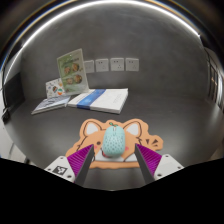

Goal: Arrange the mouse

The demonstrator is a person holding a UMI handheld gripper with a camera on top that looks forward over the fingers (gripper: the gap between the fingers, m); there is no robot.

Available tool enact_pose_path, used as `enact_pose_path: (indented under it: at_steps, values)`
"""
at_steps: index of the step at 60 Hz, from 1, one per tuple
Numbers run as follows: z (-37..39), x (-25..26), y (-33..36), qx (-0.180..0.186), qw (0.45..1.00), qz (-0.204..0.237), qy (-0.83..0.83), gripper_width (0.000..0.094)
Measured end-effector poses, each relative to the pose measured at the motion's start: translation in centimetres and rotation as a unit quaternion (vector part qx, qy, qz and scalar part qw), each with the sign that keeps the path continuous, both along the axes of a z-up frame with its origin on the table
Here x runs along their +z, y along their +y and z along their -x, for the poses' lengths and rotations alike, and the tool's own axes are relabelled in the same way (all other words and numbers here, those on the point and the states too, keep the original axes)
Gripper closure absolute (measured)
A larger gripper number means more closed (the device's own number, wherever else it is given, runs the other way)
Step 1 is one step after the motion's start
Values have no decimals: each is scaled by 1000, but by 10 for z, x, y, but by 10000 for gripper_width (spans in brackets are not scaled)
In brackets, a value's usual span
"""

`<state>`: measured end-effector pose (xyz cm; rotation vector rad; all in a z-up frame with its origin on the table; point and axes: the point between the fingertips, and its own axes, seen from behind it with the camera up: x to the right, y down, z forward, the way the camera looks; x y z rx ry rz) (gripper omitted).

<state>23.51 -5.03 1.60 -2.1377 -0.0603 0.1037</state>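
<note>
Light blue mouse [116, 141] sits on an orange cat-shaped mousepad [113, 134], between the open gripper [115, 163] fingers. Books [85, 100] lie beyond, mid-table [160, 110].

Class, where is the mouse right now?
In the gripper view, the mouse sits on the orange mat, between the gripper's open fingers, with the book beyond it.

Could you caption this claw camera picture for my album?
A pale blue mouse on an orange animal-shaped mousepad sits between the open claw's fingers, books lying beyond.
</note>
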Motion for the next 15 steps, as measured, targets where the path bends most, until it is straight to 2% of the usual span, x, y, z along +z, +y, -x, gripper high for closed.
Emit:
enact_pose_path:
  at_steps: [1, 2, 9, 15]
  values:
    - [-1, 2, -7, 2, 1000, -2, 0, 37]
    - [-2, 4, -15, 5, 1000, -5, 1, 88]
    - [-9, 9, -73, 17, 1000, -4, 23, 94]
    - [-23, 2, -118, 5, 999, 1, 47, 94]
